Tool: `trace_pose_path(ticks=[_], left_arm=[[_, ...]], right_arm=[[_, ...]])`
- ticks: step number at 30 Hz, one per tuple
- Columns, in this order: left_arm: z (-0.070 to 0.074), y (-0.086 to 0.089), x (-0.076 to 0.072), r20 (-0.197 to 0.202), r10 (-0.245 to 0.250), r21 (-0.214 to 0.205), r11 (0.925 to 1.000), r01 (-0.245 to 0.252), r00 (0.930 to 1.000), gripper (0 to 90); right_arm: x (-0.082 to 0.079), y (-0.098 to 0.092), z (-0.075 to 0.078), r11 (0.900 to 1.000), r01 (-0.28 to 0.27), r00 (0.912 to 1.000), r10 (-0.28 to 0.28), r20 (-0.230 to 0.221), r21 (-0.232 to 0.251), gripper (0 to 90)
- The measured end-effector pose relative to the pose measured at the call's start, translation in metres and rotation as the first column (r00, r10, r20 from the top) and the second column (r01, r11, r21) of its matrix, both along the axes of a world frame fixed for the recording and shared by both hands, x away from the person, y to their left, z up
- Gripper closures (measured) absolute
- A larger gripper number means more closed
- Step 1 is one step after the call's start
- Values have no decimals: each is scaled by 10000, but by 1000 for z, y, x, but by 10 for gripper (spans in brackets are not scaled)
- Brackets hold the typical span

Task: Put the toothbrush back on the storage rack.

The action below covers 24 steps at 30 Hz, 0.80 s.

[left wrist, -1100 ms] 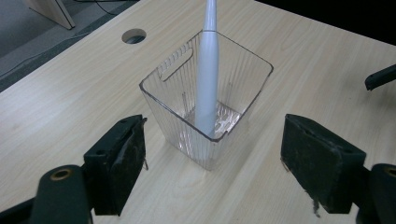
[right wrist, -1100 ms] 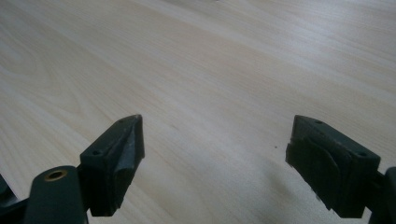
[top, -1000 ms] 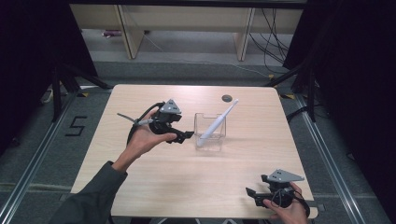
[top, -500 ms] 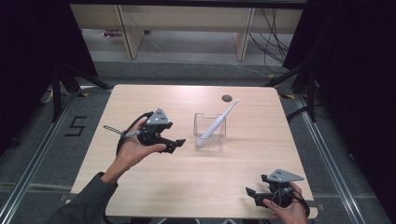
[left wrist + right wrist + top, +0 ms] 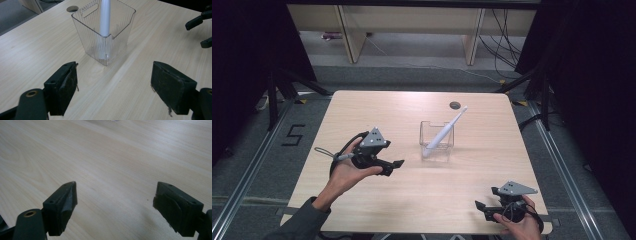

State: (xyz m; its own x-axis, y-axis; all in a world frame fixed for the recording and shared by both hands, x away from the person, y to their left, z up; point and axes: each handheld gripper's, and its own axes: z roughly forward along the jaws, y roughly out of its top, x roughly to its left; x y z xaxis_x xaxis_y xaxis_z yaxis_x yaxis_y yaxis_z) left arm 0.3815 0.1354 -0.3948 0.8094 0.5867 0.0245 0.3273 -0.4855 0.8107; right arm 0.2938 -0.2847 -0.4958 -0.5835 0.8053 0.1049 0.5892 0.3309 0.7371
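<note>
Pen [image 5: 443, 134] leans in clear cup [image 5: 436, 141] at bench [image 5: 387, 110] centre. Left tool [image 5: 398, 165], at cup's 8 o'clock, jaws apart, empty. Right tool [image 5: 478, 206], 5 o'clock, likewise. Placement looks complete; next, park tools.

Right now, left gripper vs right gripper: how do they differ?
The left gripper is held left of the clear bin and points at it; the right gripper sits by the table's near right edge, far from the bin. The left faces the bin with the white pen; the right faces bare wood. Both are open and hold nothing.
</note>
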Motion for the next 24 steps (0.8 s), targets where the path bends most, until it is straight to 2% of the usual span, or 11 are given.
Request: trace_pose_path(ticks=[3, 13, 19, 20, 24], left_arm=[[-6, 2, -5, 25, -6, -76, 10000, 6, 10000, 209], [-20, 7, -15, -19, 11, 116, 9999, -11, 10000, 207], [-24, 8, -18, -14, -21, 125, 9999, 22, 10000, 204], [-25, 9, -20, 17, -47, 144, 9999, 47, 10000, 203], [-27, 10, -24, 5, -121, 179, 9998, 121, 9999, 203]], right_arm=[[0, 0, 0, 10000, -7, 10000, 7, -9, -4, 189], [0, 0, 0, 10000, -35, 10000, 36, 21, -50, 189], [0, 1, -1, 10000, 48, 9998, -47, -178, 86, 189], [0, 0, 0, 10000, 12, 10000, -12, -28, -19, 189], [0, 0, -1, 10000, 17, 10000, -17, -21, -30, 189]])
